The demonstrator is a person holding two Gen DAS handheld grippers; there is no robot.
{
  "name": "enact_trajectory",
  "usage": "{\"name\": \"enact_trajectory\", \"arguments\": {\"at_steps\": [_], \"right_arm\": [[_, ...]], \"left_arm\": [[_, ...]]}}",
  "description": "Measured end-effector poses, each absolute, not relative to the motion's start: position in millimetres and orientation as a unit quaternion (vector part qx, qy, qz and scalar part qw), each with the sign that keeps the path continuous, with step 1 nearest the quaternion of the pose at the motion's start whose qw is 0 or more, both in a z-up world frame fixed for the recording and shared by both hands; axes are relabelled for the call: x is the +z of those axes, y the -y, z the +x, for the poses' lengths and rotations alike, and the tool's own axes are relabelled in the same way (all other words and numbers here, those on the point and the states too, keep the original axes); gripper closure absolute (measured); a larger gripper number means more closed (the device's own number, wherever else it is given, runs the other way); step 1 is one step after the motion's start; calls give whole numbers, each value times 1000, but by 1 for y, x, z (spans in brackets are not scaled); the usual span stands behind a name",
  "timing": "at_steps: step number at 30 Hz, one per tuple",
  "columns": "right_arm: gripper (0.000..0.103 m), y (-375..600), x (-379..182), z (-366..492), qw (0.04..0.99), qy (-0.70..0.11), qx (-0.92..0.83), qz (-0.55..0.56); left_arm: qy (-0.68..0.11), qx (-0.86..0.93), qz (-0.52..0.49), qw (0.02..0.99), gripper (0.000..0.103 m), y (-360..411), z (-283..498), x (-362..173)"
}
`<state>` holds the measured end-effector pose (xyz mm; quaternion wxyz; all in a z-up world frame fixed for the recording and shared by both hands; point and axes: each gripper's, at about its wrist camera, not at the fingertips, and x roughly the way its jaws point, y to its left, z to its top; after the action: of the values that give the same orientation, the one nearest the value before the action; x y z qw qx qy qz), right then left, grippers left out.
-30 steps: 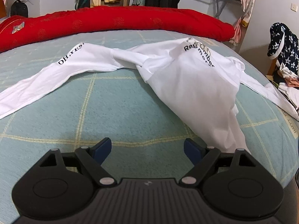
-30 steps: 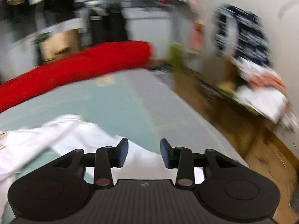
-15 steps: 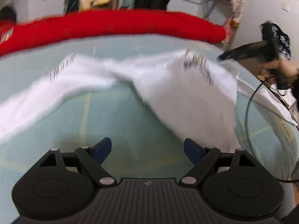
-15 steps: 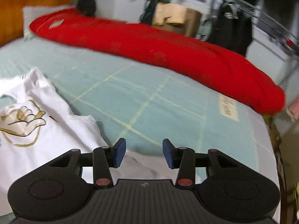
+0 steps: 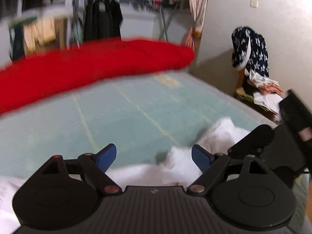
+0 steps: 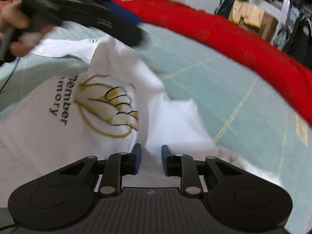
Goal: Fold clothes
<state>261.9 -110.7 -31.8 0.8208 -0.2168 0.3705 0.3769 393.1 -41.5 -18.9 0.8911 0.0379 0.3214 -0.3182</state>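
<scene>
My right gripper (image 6: 151, 159) jaws were closing, white shirt (image 6: 58, 120) fabric between blue pads, not yet pinched. Left gripper (image 5: 154, 157) gaped wide, empty. Shirt lay on bed (image 6: 224, 89), body stretching left; right hand nearer.

Ahead of the left gripper (image 5: 154, 157) the green bedsheet (image 5: 120, 117) lies bare up to the red quilt (image 5: 87, 66), which walls off the far side; the right gripper (image 5: 273, 146) crowds its right flank; white shirt (image 6: 58, 120) bunches lie beneath both.
</scene>
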Motion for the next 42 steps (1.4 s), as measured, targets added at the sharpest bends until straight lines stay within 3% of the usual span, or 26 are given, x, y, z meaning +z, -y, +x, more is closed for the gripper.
{"name": "enact_trajectory", "arguments": {"at_steps": [4,11,20,22,24,31,37,42], "right_arm": [[87,124,-31,257,818,-381,385,-192],[77,137,7,270,857,-306,327,-255],[77,120,-32,311,792,-360,320,-376],[79,113,-37,312,781,-365,324,-390],[92,112,-38,305,782,-353,317,-404],[96,141,4,320,868,-302,237,-316],[96,181,7,354,903,-347,160,-195],[86,176,-9,354,900,-376,124,-184]], "left_arm": [[-404,-317,6,858,21,38,393,-68],[-408,-315,-32,856,21,19,373,-76],[-401,-315,-26,860,21,14,372,-76],[-401,-315,-26,860,21,13,372,-75],[-394,-315,-22,863,21,12,369,-71],[-327,-300,-4,896,20,-3,367,-33],[-325,-268,-36,906,20,-16,391,-32],[-356,-268,-51,894,21,-11,401,-51]]}}
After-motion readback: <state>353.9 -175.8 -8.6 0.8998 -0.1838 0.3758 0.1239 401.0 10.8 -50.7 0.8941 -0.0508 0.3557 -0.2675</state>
